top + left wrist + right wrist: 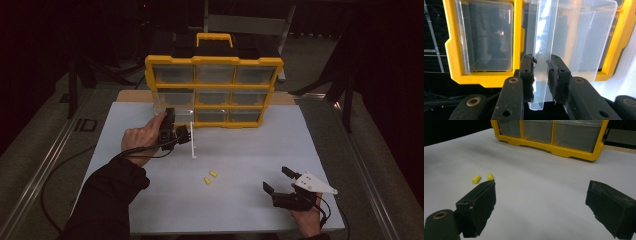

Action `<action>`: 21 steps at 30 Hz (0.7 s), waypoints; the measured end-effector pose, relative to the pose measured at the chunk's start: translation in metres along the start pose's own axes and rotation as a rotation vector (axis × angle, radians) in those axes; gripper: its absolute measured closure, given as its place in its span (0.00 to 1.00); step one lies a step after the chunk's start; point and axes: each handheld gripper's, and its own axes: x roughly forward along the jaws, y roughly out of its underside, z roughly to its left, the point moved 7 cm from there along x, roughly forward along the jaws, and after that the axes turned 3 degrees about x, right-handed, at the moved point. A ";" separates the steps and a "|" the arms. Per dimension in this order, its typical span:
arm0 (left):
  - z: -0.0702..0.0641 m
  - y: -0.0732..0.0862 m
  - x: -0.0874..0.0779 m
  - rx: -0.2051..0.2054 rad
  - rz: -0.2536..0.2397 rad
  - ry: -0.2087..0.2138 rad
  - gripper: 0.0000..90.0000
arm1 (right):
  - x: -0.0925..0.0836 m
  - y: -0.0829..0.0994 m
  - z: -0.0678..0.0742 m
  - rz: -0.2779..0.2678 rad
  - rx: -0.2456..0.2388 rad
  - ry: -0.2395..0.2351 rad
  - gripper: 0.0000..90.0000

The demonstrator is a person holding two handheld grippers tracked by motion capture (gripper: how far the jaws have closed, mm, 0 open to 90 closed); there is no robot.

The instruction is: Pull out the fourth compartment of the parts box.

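Drawer [574, 37] of clear plastic, drawn part-way from the yellow organizer [214, 90], its front lip between the left gripper's [541, 72] nearly closed jaws. Right gripper [541, 205] gapes empty, well apart, nearer two yellow earplugs [210, 177].

Spread fingers [541, 207], 2 earplugs [476, 179], organizer [564, 147]

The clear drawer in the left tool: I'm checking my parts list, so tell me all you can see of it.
The clear drawer looks like thin, see-through plastic with rounded corners and nothing visible inside. It is pulled partly out of the bottom-left slot of the yellow organizer, over the white table. The left tool has its black jaws at either side of the drawer's front lip; the frames don't settle whether the pads press on it.
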 end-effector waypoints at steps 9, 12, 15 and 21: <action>0.003 0.003 0.001 -0.098 -0.025 0.069 0.26 | 0.001 0.000 0.000 0.000 -0.001 -0.001 0.10; 0.007 0.002 0.001 -0.154 -0.043 0.096 0.18 | 0.001 0.000 0.000 0.001 -0.002 -0.001 0.10; 0.011 0.002 0.001 -0.199 -0.049 0.120 0.14 | 0.001 0.000 0.000 0.001 0.000 0.000 0.10; 0.018 0.002 0.002 -0.334 -0.066 0.185 0.03 | 0.001 0.000 0.000 0.002 -0.001 -0.002 0.10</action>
